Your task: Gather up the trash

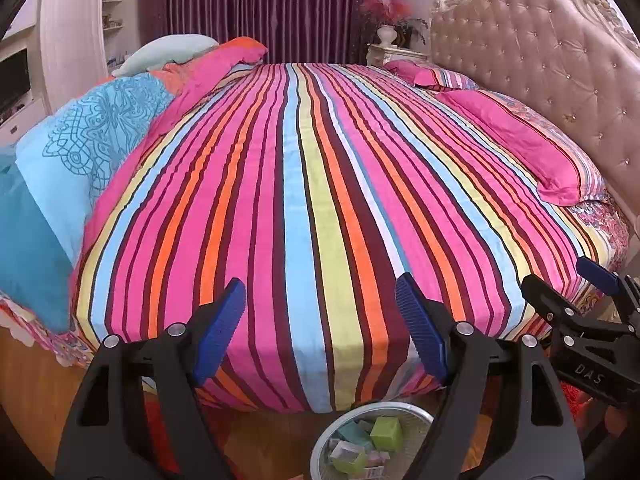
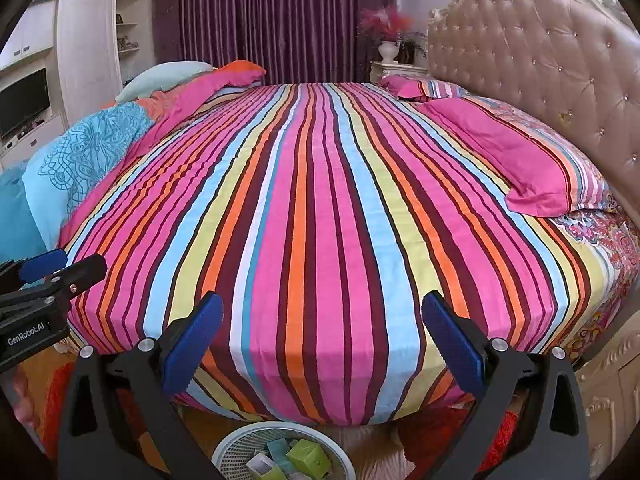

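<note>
A white mesh waste basket (image 1: 326,438) stands on the floor at the bed's near edge, below both grippers; it also shows in the right wrist view (image 2: 236,446). It holds several small boxes, among them a green box (image 1: 386,433) (image 2: 309,457). My left gripper (image 1: 320,300) is open and empty above the bed edge. My right gripper (image 2: 322,320) is open and empty too. The right gripper appears at the right of the left wrist view (image 1: 568,280); the left gripper appears at the left of the right wrist view (image 2: 64,266). No trash shows on the striped bedspread (image 1: 320,200) (image 2: 320,208).
Pink pillows (image 1: 520,144) (image 2: 520,160) lie by the tufted headboard (image 1: 540,52) on the right. A blue patterned duvet (image 1: 80,148) (image 2: 80,152) is bunched on the left. Purple curtains, a nightstand with a vase (image 1: 387,34) and white cabinets stand behind. Red rug on the wooden floor.
</note>
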Demonstrator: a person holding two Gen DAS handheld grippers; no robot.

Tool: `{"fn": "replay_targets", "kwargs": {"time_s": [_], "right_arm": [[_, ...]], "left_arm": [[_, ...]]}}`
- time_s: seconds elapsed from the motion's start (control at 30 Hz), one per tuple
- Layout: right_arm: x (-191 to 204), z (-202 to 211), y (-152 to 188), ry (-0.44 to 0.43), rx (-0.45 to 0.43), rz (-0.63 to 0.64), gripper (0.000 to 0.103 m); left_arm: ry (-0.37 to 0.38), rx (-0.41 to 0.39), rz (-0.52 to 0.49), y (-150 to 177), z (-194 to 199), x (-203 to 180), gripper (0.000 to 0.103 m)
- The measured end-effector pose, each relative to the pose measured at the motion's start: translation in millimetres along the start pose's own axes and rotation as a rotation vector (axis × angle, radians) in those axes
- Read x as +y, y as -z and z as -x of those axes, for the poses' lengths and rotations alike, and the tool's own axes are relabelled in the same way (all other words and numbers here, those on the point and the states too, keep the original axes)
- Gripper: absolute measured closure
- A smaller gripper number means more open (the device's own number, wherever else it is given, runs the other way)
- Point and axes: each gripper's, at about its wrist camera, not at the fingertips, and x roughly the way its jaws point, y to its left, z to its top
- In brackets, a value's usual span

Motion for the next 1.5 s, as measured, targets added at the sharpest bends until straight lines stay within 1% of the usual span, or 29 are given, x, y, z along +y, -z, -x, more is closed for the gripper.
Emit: {"fn": "replay_targets", "kwargs": {"time_s": [0.33, 0.77, 1.2, 1.5], "right_arm": [[0.8, 4.7, -2.9, -0.002, -0.009, 0.002, 0.008], [3.4, -1.3, -2.5, -0.007, 0.013, 0.011, 0.008], [6.9, 1.2, -1.5, -0.014, 0.008, 0.026, 0.008], [7.0, -0.4, 1.2, -0.017, 0.016, 0.022, 0.008]], "left_arm": [[-0.003, -0.012, -0.021, -1.5, 6.8, -8.2, 0.027], [-0.004, 0.002, -0.014, 0.0, 2.4, -7.4, 0.027], [-0.003, 0.002, -0.015, 2.2, 3.8, -9.2, 0.027], [0.002, 0.019, -0.015, 3.1, 2.5, -10.8, 0.027]]}}
